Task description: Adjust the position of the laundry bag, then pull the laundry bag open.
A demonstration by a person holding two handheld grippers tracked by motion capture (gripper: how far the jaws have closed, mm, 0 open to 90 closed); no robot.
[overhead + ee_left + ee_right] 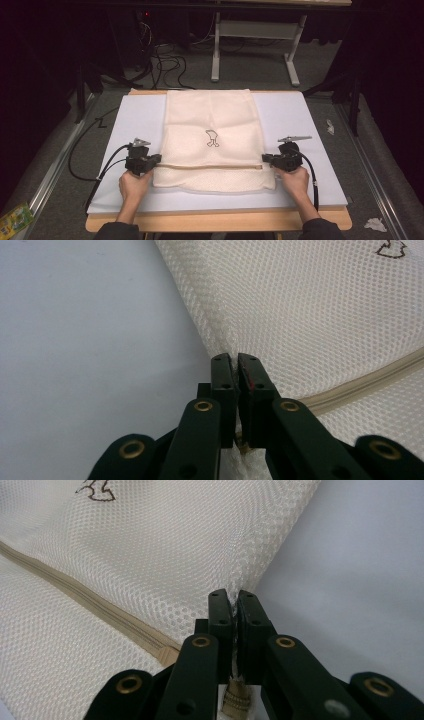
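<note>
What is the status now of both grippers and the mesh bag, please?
Left gripper shut on mesh bag, left edge at the zipper. Right gripper shut on right edge. Bag flat on white board. Nothing in the way.

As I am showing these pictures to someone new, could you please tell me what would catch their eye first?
A cream mesh laundry bag lies flat in the middle of the pale table mat, a tan zipper running across its near part. The left gripper and right gripper each pinch a side edge at the zipper's ends, jaws shut on the mesh. A small dark logo marks the bag's centre.
</note>
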